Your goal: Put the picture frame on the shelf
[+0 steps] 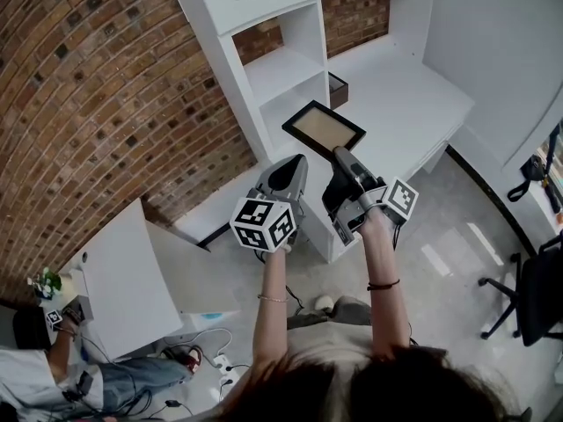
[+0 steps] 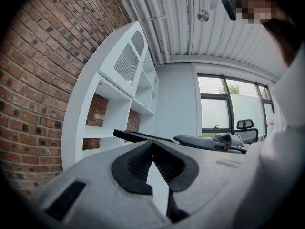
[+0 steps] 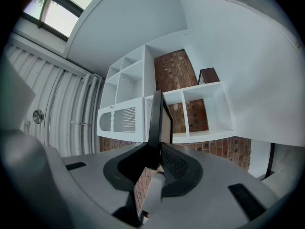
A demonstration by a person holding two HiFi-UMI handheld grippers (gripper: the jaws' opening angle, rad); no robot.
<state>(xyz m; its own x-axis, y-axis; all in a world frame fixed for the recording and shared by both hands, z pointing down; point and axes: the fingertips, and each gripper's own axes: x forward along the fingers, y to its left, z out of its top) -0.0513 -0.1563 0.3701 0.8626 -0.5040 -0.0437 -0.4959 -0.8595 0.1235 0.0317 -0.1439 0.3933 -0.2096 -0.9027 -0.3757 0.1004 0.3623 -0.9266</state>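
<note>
The picture frame (image 1: 323, 128), black-edged with a tan inside, hangs tilted in the air in front of the white shelf unit (image 1: 280, 70). My right gripper (image 1: 338, 155) is shut on its near edge. In the right gripper view the frame (image 3: 156, 113) stands edge-on between the pads, with the shelf unit's open compartments (image 3: 206, 109) behind it. My left gripper (image 1: 296, 162) hovers just left of the frame, shut and holding nothing. In the left gripper view its jaws (image 2: 152, 143) meet at the tips, and the frame (image 2: 141, 136) shows beyond them as a thin dark strip.
A small dark box (image 1: 338, 89) sits in a shelf compartment behind the frame. A brick wall (image 1: 97, 95) runs along the left. A white table (image 1: 123, 275) and a seated person (image 1: 53, 359) are at lower left. A black office chair (image 1: 535, 297) stands at right.
</note>
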